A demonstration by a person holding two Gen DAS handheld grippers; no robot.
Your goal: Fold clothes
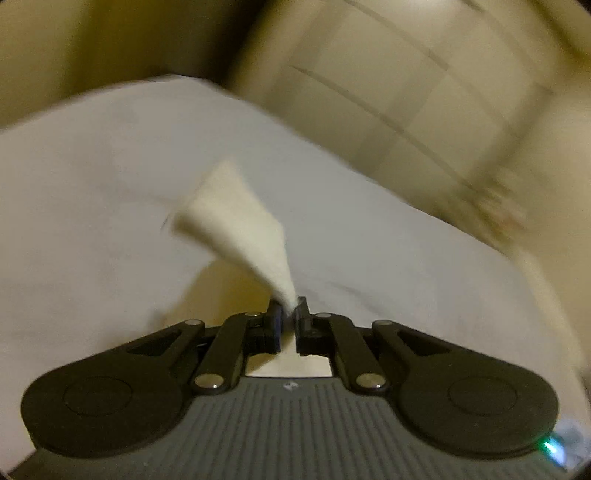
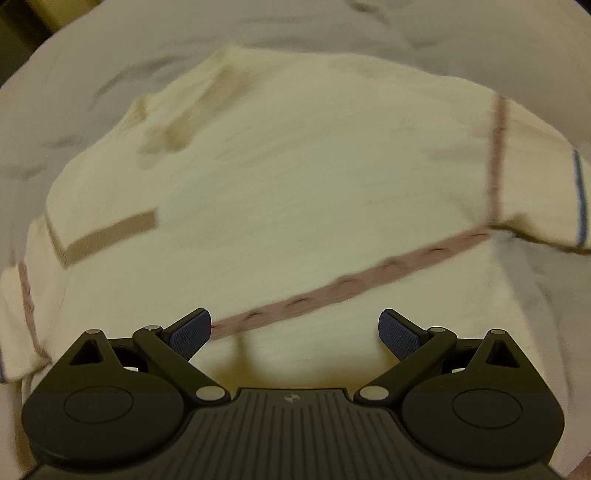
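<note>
A cream knitted garment (image 2: 295, 177) with brownish trim bands and a thin blue stripe at one cuff lies spread on a white bed sheet (image 2: 74, 74) in the right wrist view. My right gripper (image 2: 294, 332) is open and empty, hovering just over the garment's near part, its blue pads (image 2: 192, 332) wide apart. In the left wrist view my left gripper (image 1: 290, 314) is shut on a corner of the cream garment (image 1: 236, 221), which sticks up and away from the jaws above the white sheet (image 1: 92, 184).
Beyond the bed's edge in the left wrist view is a tiled floor (image 1: 406, 74), blurred by motion. A dark gap (image 2: 14, 29) shows past the bed at the top left of the right wrist view.
</note>
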